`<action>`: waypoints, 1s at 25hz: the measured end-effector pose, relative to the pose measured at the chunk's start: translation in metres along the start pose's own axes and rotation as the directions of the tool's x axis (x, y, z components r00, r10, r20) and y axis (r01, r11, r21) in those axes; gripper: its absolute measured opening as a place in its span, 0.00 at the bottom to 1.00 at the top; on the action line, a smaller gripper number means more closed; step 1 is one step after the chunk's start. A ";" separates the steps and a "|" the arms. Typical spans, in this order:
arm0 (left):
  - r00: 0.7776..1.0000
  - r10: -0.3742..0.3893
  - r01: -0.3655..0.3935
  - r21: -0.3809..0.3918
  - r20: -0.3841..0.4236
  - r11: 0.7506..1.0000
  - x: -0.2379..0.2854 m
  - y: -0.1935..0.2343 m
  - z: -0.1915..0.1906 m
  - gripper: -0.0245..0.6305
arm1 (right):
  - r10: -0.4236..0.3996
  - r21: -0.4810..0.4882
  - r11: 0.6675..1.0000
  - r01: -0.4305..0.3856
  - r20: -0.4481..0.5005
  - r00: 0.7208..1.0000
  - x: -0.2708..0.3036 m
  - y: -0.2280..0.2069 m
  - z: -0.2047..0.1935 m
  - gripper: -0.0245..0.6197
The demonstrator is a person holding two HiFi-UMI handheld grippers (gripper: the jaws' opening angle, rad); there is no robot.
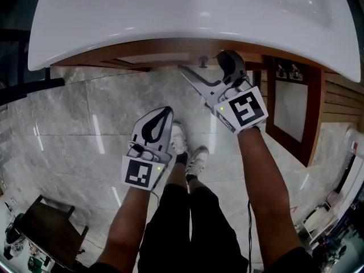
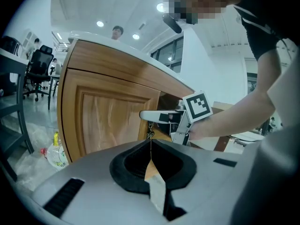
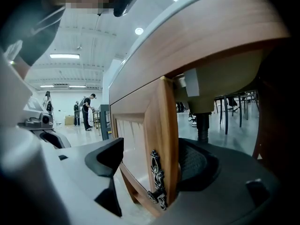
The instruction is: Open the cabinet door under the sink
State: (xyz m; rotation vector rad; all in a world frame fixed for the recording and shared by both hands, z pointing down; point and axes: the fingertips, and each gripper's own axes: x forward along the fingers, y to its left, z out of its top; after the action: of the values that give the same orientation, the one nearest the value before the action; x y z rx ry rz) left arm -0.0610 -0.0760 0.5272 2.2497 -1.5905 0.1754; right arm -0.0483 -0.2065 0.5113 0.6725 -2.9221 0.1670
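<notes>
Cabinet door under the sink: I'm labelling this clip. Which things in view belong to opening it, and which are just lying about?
Belong to the job:
cabinet door
handle
right hand-held gripper, open around the door's edge
sink

Just lying about:
plastic bottle on the floor
office chair
left hand-held gripper, shut and empty

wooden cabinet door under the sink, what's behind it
Past the ajar brown wooden cabinet door, the beige basin underside and a dark drain pipe show. The door covers the rest.
</notes>
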 end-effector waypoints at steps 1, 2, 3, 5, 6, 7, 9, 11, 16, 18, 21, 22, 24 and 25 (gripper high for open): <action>1.000 -0.001 0.001 -0.001 0.000 1.000 -0.001 -0.001 -0.001 0.07 | 0.000 -0.003 1.000 0.000 -0.001 1.000 0.000 0.000 0.000 0.57; 1.000 -0.001 0.001 -0.003 0.000 1.000 -0.002 -0.002 -0.001 0.07 | 0.002 -0.006 1.000 -0.002 -0.003 1.000 -0.001 0.001 0.000 0.57; 1.000 -0.001 0.001 -0.004 -0.001 1.000 -0.003 -0.003 -0.002 0.07 | 0.005 -0.007 1.000 -0.005 -0.006 1.000 -0.001 0.002 0.000 0.57; 1.000 0.002 -0.002 -0.005 -0.004 1.000 -0.005 -0.005 -0.004 0.07 | 0.012 -0.004 1.000 -0.012 -0.013 1.000 -0.002 0.003 0.001 0.57; 1.000 0.004 -0.004 -0.005 -0.004 1.000 -0.006 -0.006 -0.004 0.07 | 0.015 0.000 1.000 -0.015 -0.017 1.000 -0.003 0.004 0.001 0.57; 1.000 0.005 -0.005 -0.005 -0.001 1.000 -0.007 -0.008 -0.004 0.07 | 0.016 0.008 1.000 -0.015 -0.021 1.000 -0.004 0.004 0.002 0.57; 1.000 0.005 -0.005 -0.009 0.000 1.000 -0.009 -0.010 -0.004 0.07 | 0.015 0.035 0.999 -0.015 -0.023 1.000 -0.007 0.004 0.001 0.57; 1.000 0.008 -0.008 -0.012 -0.006 1.000 -0.012 -0.011 -0.007 0.07 | 0.020 0.045 0.999 -0.019 -0.022 1.000 -0.010 0.008 0.001 0.57; 1.000 0.020 -0.020 -0.007 0.005 1.000 -0.022 -0.013 -0.008 0.07 | 0.052 0.011 0.999 -0.051 -0.055 0.997 -0.022 0.032 -0.003 0.57; 1.000 0.027 -0.027 -0.006 0.009 1.000 -0.026 -0.017 -0.008 0.07 | 0.063 0.006 0.998 -0.063 -0.064 0.996 -0.028 0.042 -0.005 0.57; 0.999 0.039 -0.039 -0.001 0.019 0.999 -0.034 -0.023 -0.008 0.07 | 0.067 0.017 0.998 -0.066 -0.068 0.995 -0.036 0.054 -0.007 0.57; 0.999 0.043 -0.043 0.001 0.022 0.999 -0.038 -0.026 -0.009 0.07 | 0.067 0.018 0.998 -0.066 -0.075 0.995 -0.039 0.057 -0.008 0.57; 0.998 0.055 -0.055 0.001 0.028 0.998 -0.048 -0.031 -0.009 0.07 | 0.075 0.011 0.997 -0.074 -0.092 0.993 -0.045 0.066 -0.011 0.57; 0.998 0.063 -0.063 0.000 0.031 0.998 -0.054 -0.034 -0.010 0.07 | 0.081 0.007 0.997 -0.081 -0.096 0.992 -0.046 0.070 -0.011 0.57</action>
State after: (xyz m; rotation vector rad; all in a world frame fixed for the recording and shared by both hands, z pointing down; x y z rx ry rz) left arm -0.0474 -0.0151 0.5118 2.2151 -1.6788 0.1586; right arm -0.0368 -0.1222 0.5093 0.5308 -2.8589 0.2061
